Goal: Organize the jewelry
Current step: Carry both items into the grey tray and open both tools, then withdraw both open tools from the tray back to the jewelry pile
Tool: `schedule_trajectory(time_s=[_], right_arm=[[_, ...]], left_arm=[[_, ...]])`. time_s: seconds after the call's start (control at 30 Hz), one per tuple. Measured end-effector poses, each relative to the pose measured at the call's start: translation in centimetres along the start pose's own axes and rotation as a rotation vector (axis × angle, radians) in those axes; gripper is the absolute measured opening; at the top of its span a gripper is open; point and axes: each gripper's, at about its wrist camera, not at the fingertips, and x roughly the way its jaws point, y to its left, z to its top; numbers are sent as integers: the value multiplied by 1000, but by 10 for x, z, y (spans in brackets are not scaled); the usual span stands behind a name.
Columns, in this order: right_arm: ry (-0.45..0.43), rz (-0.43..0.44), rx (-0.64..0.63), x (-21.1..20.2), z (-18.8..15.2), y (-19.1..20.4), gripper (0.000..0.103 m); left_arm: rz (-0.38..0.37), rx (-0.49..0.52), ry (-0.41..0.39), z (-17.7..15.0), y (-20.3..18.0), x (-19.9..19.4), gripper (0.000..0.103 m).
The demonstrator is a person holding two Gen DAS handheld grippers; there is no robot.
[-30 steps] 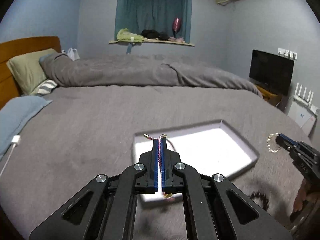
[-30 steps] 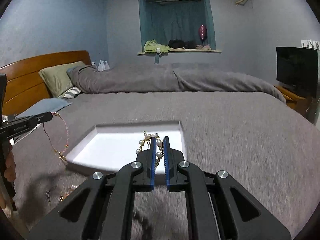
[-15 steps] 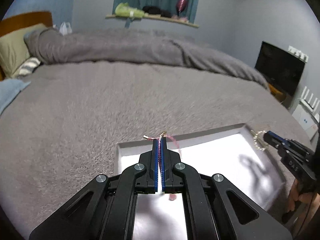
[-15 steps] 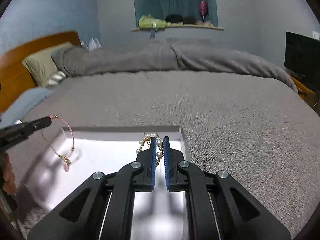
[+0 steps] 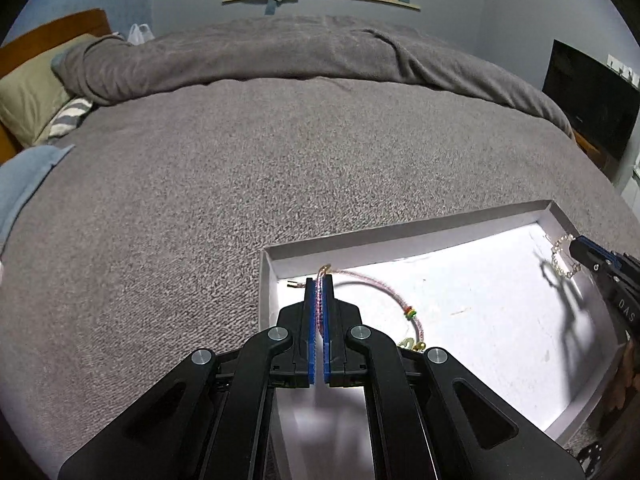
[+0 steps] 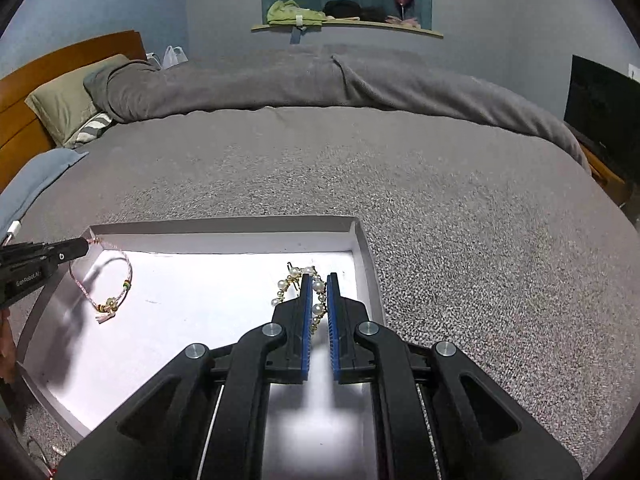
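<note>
Grey bedding carries a white tray, over which the left gripper pinches a pink bracelet and the right gripper pinches a pearl bracelet, so neither piece looks released yet.

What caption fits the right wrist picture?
Right gripper holding a pearl bracelet above a white tray on a grey bed.

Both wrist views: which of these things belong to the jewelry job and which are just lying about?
Part of the job:
- pink cord bracelet in the left gripper
- pearl bracelet in the right gripper
- white tray

Lying about:
- pillow
- grey duvet
- TV
- windowsill clothes
</note>
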Motion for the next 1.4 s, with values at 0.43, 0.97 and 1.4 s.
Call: schedule_trajectory(time_s=[0.43, 0.97, 1.4], right_arm=[[-52, 58, 43, -13, 4, -5, 33], [-144, 46, 117, -73, -10, -23, 90], [-181, 40, 89, -123, -61, -21, 97]], left_arm=[[16, 6, -65, 4, -1, -10, 53], [37, -2, -170, -12, -11, -61, 91], [22, -3, -225, -65, -6, -106, 95]])
